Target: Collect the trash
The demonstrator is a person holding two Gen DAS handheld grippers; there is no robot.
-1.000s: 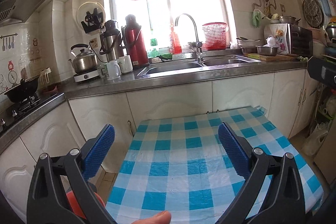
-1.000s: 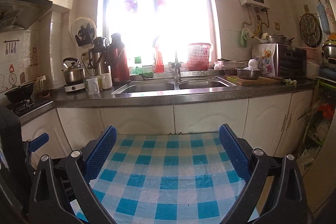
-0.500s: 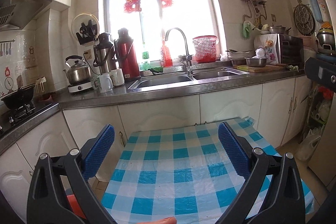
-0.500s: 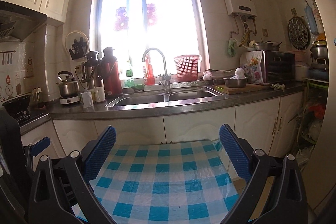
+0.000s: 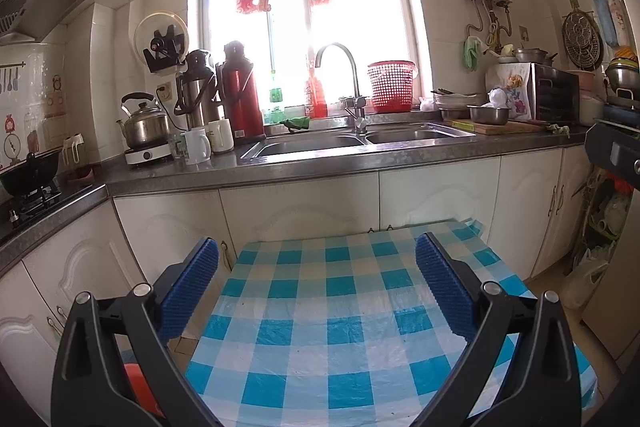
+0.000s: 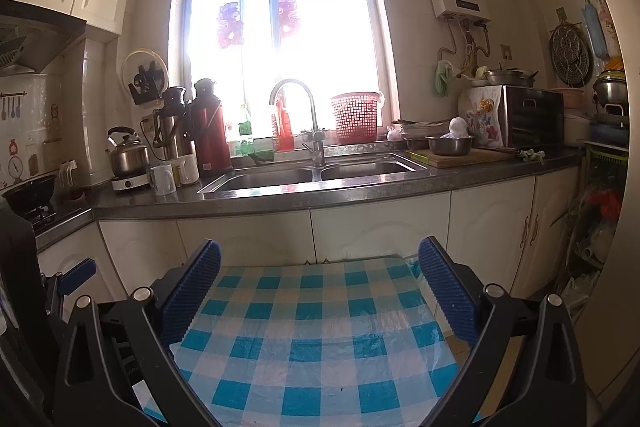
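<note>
A: Start close. What do the tools show?

B: The left gripper (image 5: 316, 291) fills the bottom of its frame, jaws spread wide with nothing between the blue pads. The right gripper (image 6: 320, 297) is the same: jaws wide apart, empty. At the lower left of the right wrist view the left tool's blue tip shows, so the two are held side by side.

A: What has changed in the last second?

B: Both cameras have tipped upward. The checked table (image 5: 340, 327) used to reach well up the frame; now it sits lower and more of the window (image 5: 300, 7) and ceiling shows. The fingertip seen at the bottom edge of the left view a second ago is gone.

A: And the trash?

B: I cannot find it. The tablecloth is bare in both views. Just left of the table, low in the left view, an orange-red object (image 5: 140, 387) peeks from behind the gripper frame; I cannot tell whether it is a bin.

A: Further off?

B: The countertop (image 5: 320, 163) with its sink (image 5: 320, 143), a red thermos (image 5: 242, 95) left of centre, a red basket (image 5: 392, 85) on the sill, and plastic bags (image 5: 588, 275) on the floor at right.

A: So where does that leave the task?

B: At the very start, I judge: a scanning look, with nothing gripped yet.
</note>
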